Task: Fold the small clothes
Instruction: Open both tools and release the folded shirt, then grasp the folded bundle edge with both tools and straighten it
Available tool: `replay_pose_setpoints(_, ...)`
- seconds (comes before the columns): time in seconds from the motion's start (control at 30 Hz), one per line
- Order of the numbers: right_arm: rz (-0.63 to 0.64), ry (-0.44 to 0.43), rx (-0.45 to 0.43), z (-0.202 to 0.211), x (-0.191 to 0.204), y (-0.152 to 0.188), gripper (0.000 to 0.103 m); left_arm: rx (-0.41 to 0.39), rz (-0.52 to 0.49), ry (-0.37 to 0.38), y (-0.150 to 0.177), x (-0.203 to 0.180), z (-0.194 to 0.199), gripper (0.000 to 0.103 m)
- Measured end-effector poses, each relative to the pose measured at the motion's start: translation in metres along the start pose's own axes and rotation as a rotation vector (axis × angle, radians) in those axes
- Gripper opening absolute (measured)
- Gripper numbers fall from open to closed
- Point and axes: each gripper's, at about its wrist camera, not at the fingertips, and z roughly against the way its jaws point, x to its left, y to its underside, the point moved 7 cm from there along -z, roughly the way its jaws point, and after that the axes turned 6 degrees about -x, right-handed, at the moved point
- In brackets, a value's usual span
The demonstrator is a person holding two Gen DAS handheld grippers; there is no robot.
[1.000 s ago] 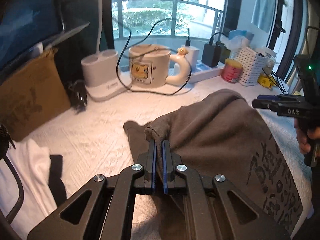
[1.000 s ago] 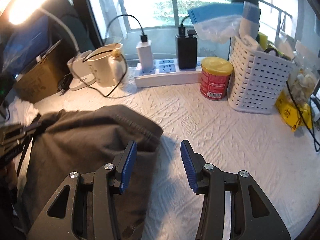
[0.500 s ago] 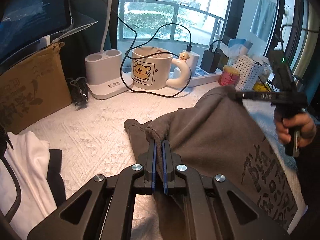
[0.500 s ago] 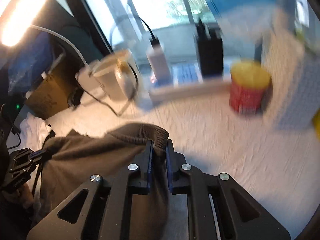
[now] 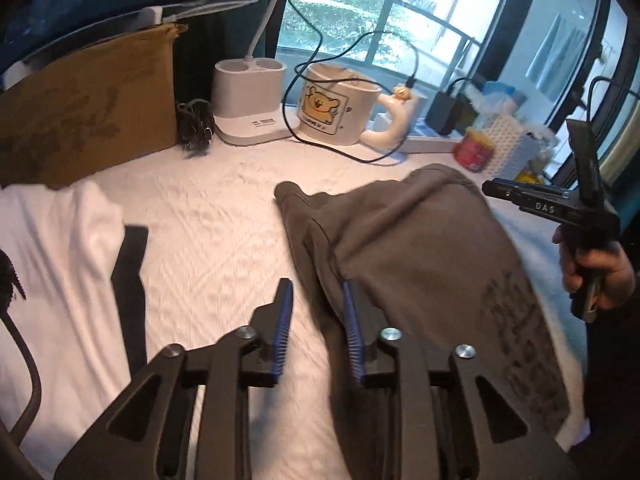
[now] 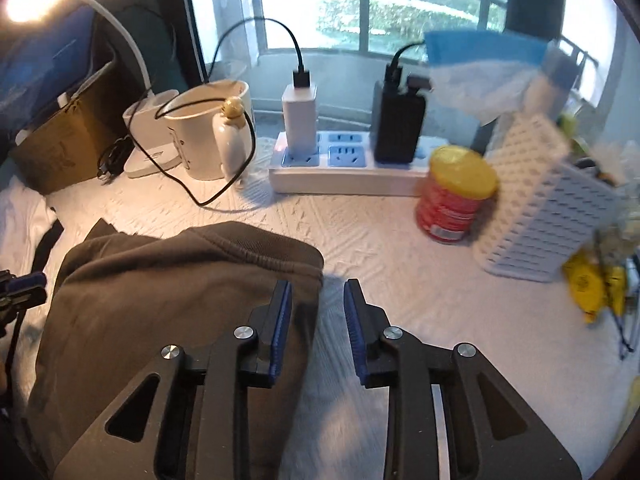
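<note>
A grey garment with dark print (image 5: 420, 264) lies folded on the white textured cloth (image 5: 208, 216); it also shows in the right wrist view (image 6: 168, 300). My left gripper (image 5: 316, 292) is open, its jaws astride the garment's left edge, holding nothing. My right gripper (image 6: 316, 292) is open at the garment's right edge, left finger over the fabric, right finger over the cloth. It shows from the side in the left wrist view (image 5: 520, 196).
A white garment with a black strip (image 5: 72, 280) lies left. At the back stand a cardboard box (image 5: 88, 108), lamp base (image 5: 252, 100), bear mug (image 5: 340, 108), power strip (image 6: 344, 168), red can (image 6: 456, 196) and white basket (image 6: 548, 208).
Both grippers were shut on the grey garment's edges half a second ago. Both have opened and let go, and the garment now lies flat on the cloth.
</note>
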Motion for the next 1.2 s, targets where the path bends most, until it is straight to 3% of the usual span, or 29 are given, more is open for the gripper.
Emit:
replay_pose_setpoints(0.3,-0.022,0.024,-0.006,0.053,0.009,0.042,0.030,0.039,-0.006,0.145,0.041,-0.046,0.042,0.031)
replay_pose_setpoints(0.63,-0.050,0.021,0.007,0.096,0.028,0.105,0.030,0.119,-0.060,0.200,0.096,-0.078,0.066,0.031)
replay_pose_setpoints(0.7,-0.051,0.018,0.011,0.103,0.031,0.118,0.030,0.146,-0.077,0.220,0.109,-0.086,0.067,0.039)
replay_pose_setpoints(0.83,-0.060,0.009,0.025,0.115,0.035,0.142,0.030,0.184,-0.110,0.209,0.135,-0.092,0.070,0.040)
replay_pose_setpoints(0.87,-0.065,0.005,0.032,0.117,0.036,0.148,0.030,0.170,-0.113,0.200,0.139,-0.091,0.072,0.036)
replay_pose_setpoints(0.97,-0.087,-0.012,0.061,0.124,0.039,0.170,0.030,0.130,-0.116,0.160,0.143,-0.084,0.076,0.011)
replay_pose_setpoints(1.2,-0.151,-0.070,0.082,0.141,0.055,0.204,0.030,0.092,-0.103,0.135,0.152,-0.083,0.083,0.007)
